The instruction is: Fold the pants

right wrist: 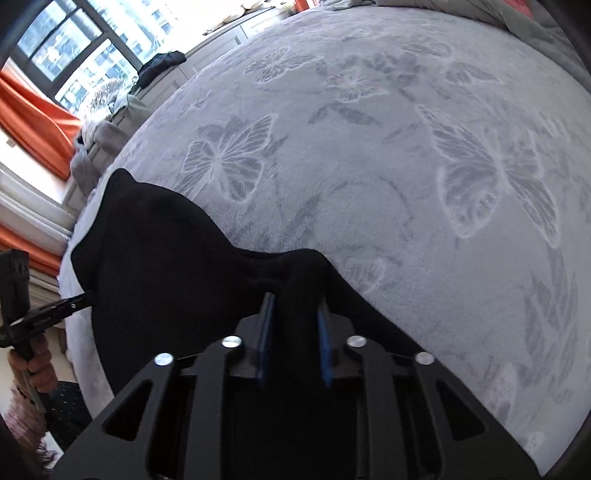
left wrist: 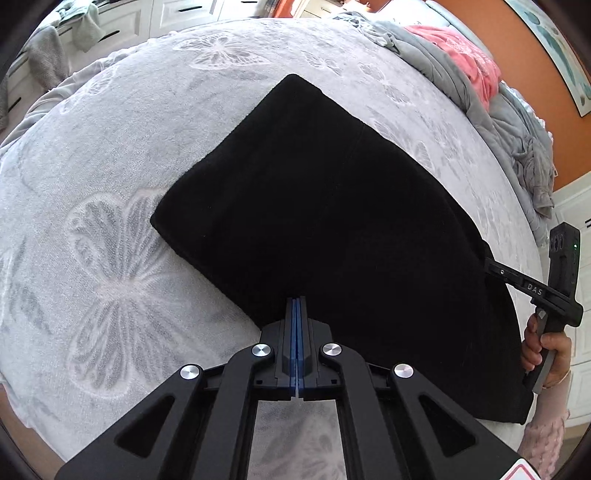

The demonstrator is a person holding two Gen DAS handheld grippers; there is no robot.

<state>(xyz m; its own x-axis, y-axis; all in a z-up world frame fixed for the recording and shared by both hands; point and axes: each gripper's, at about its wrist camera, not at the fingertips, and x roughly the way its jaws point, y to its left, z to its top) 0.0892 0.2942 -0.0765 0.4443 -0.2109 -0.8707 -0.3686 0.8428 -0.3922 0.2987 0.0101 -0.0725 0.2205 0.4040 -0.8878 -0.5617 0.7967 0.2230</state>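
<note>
The black pants [left wrist: 314, 206] lie folded on the grey butterfly bedspread [left wrist: 110, 184]. My left gripper [left wrist: 297, 301] is shut on the near edge of the pants, jaws pressed together. My right gripper [left wrist: 487, 264] shows at the right edge of the pants in the left wrist view. In the right wrist view the right gripper [right wrist: 293, 299] is shut on a thick bunch of black pants [right wrist: 166, 266] between its blue pads [right wrist: 325, 343]. The left gripper [right wrist: 86, 295] shows at the far left, at the pants' edge.
A pile of grey and pink clothes [left wrist: 461, 59] lies along the far right side of the bed. White drawers with draped clothes [left wrist: 85, 29] stand beyond the bed. A window with orange curtains [right wrist: 33, 118] is to the left in the right wrist view.
</note>
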